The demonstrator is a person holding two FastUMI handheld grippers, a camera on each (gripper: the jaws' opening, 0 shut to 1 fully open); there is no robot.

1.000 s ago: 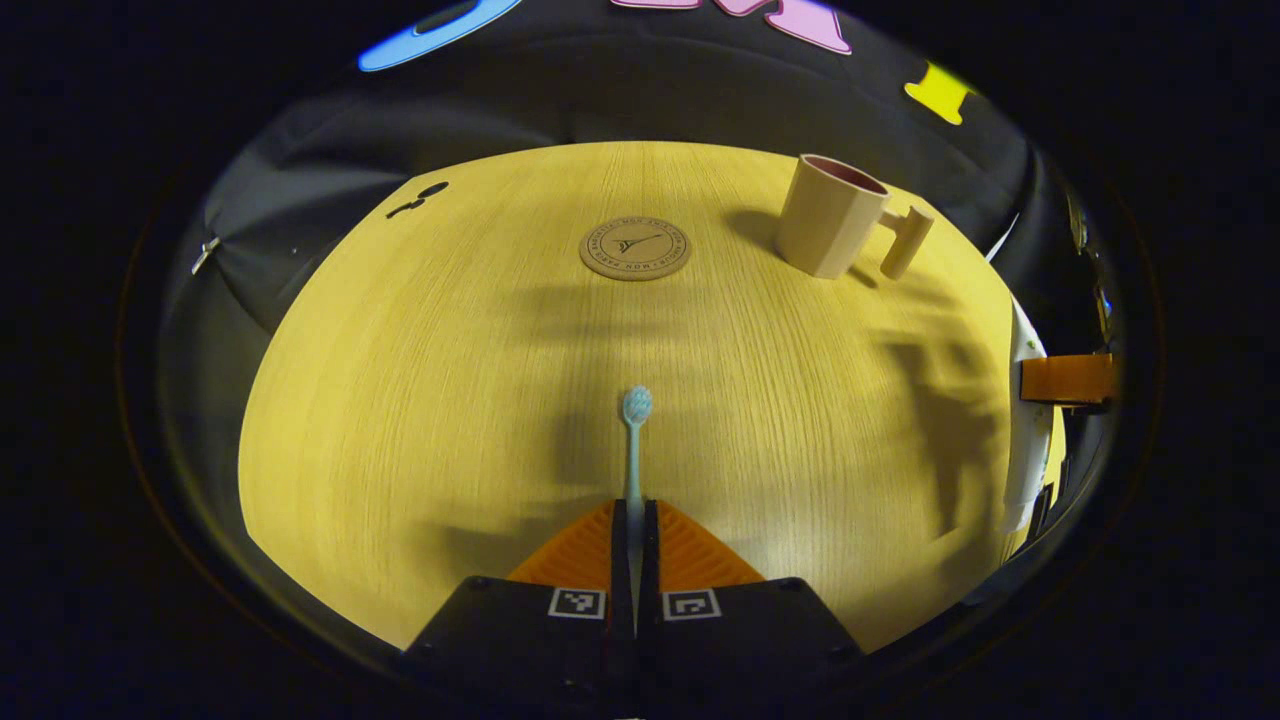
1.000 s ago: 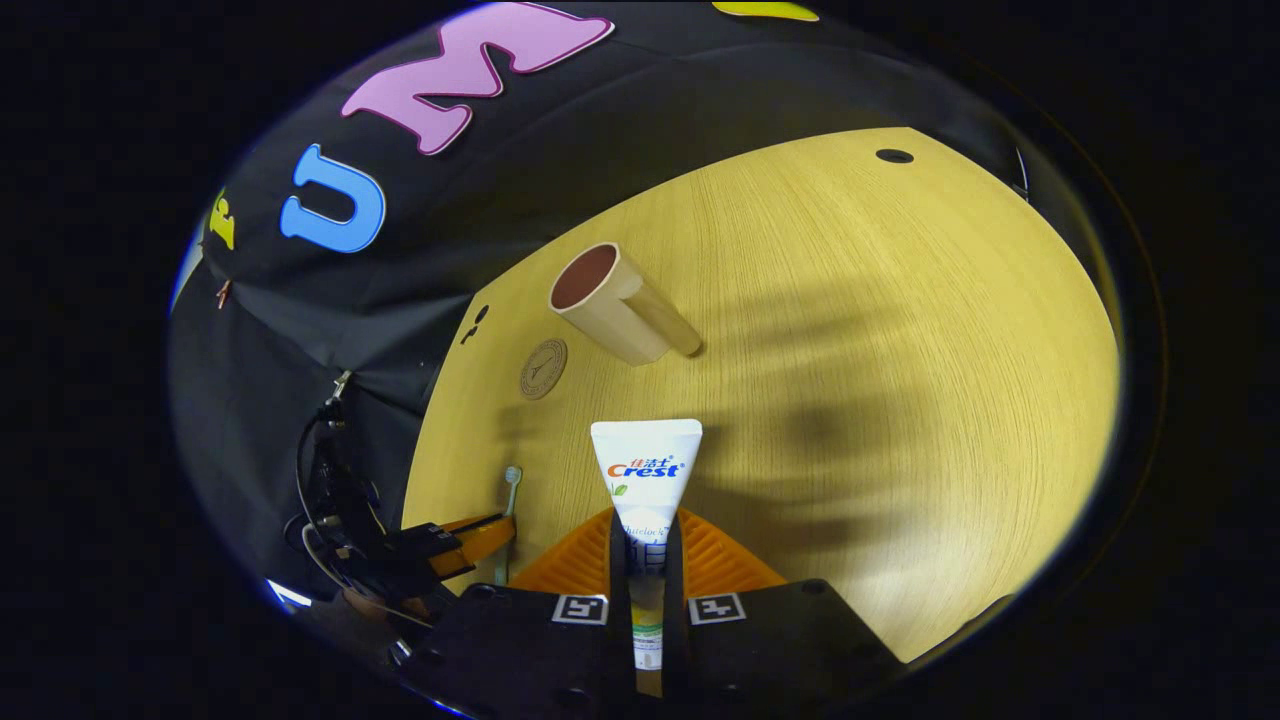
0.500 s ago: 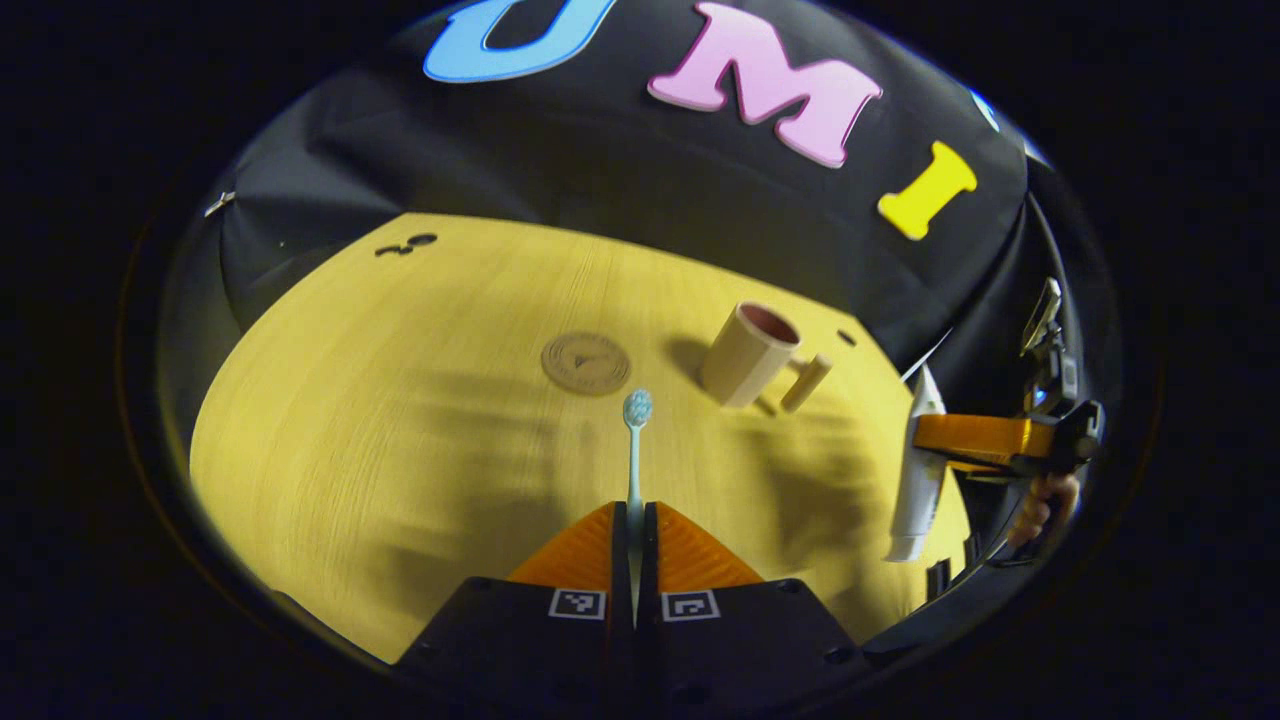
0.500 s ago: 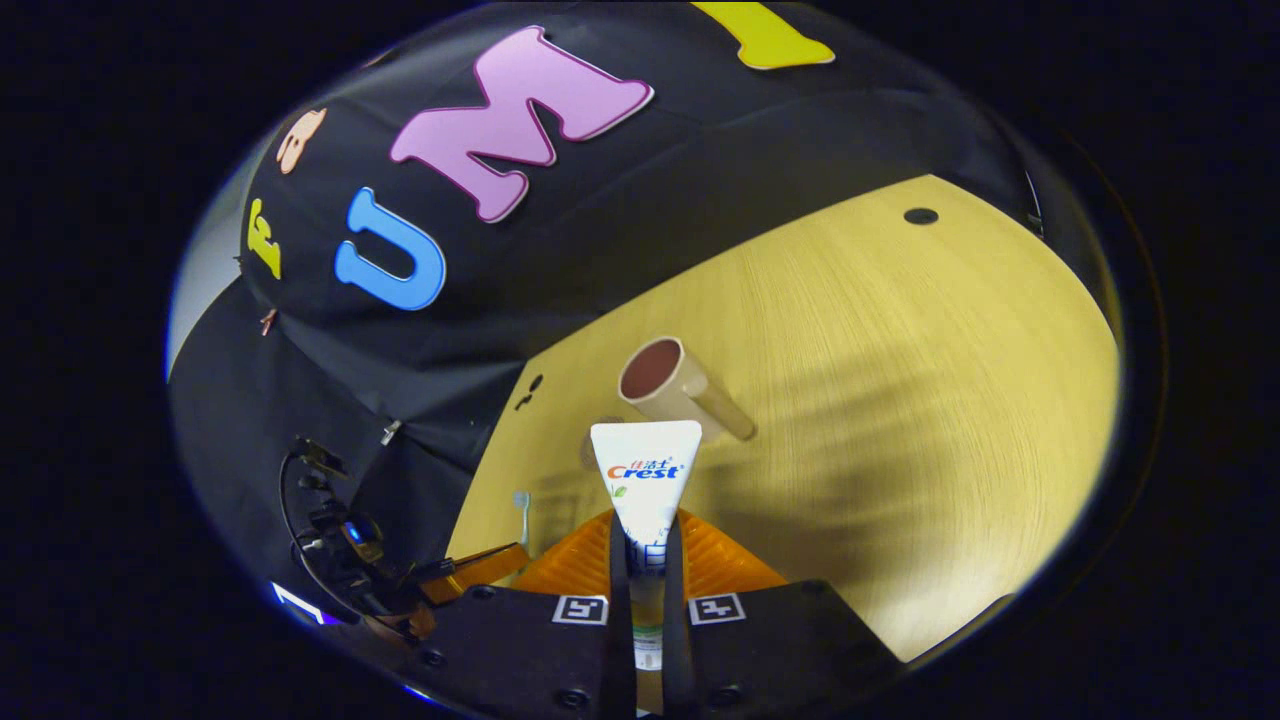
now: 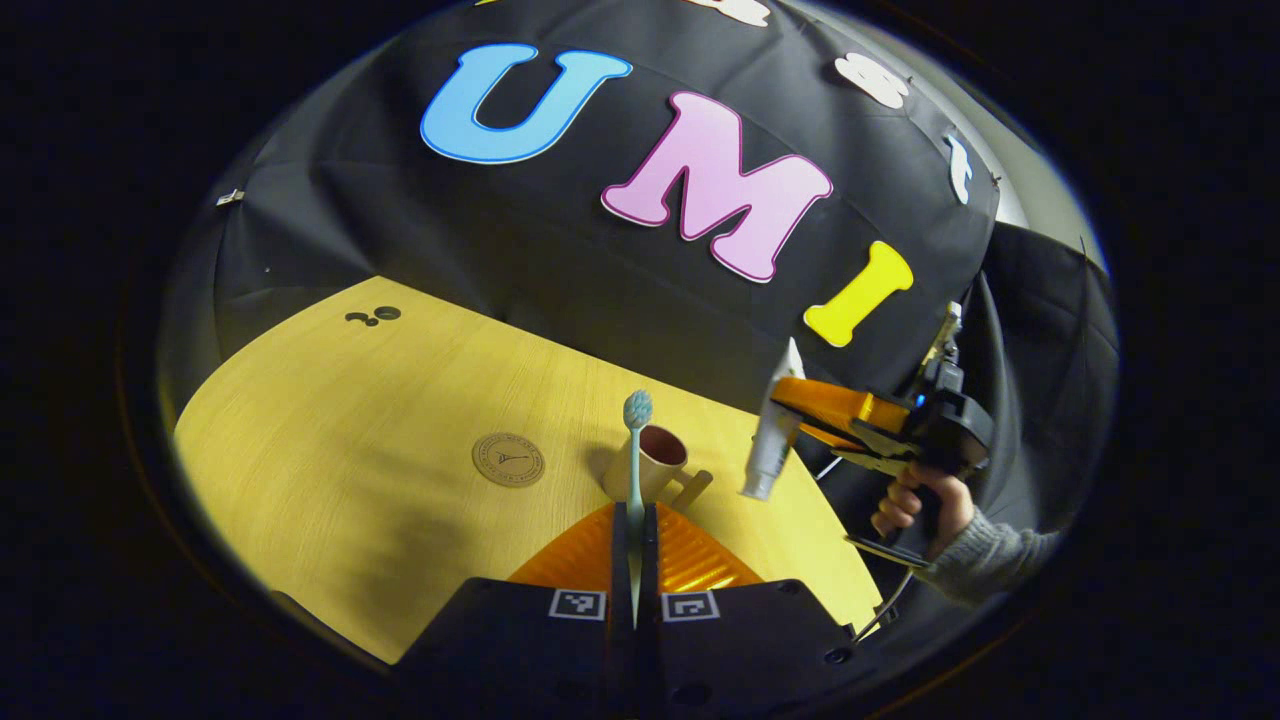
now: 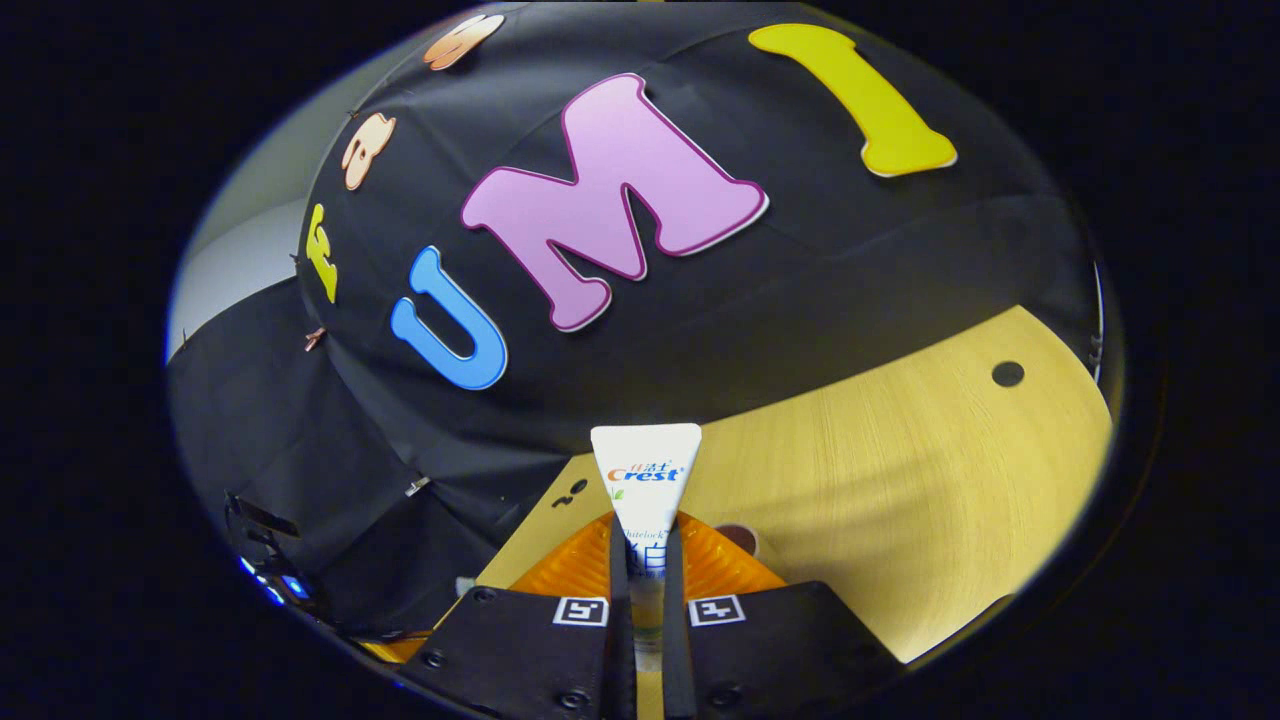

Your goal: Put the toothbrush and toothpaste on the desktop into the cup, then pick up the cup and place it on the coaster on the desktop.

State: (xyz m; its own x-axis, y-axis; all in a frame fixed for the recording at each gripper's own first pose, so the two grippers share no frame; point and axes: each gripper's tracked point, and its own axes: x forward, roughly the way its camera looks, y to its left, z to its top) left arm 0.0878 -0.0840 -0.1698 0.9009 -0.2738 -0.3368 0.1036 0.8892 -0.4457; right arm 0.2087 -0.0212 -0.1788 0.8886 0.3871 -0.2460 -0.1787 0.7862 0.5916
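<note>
My left gripper [image 5: 634, 520] is shut on a pale blue toothbrush [image 5: 635, 450], whose head points up in front of the beige cup [image 5: 650, 468]. The cup stands upright on the wooden desktop [image 5: 330, 430], its handle to the right. A round brown coaster [image 5: 508, 459] lies to the cup's left. My right gripper [image 6: 646, 545] is shut on a white toothpaste tube [image 6: 645, 480], flat end forward. In the left gripper view that right gripper [image 5: 800, 405] hangs in the air right of the cup, the toothpaste tube [image 5: 772, 440] pointing cap down. A sliver of the cup's rim [image 6: 740, 537] peeks beside the right fingers.
The black cloth wall [image 5: 560, 250] rises right behind the desktop. A hand in a grey sleeve [image 5: 930, 510] holds the right gripper. Cable holes [image 5: 372, 316] mark the desk's far left corner, and another cable hole [image 6: 1007, 373] shows in the right gripper view.
Both grippers have risen and tilted up, so more wall shows. The right gripper with the toothpaste has come closer to the cup. The toothbrush head now lines up with the cup.
</note>
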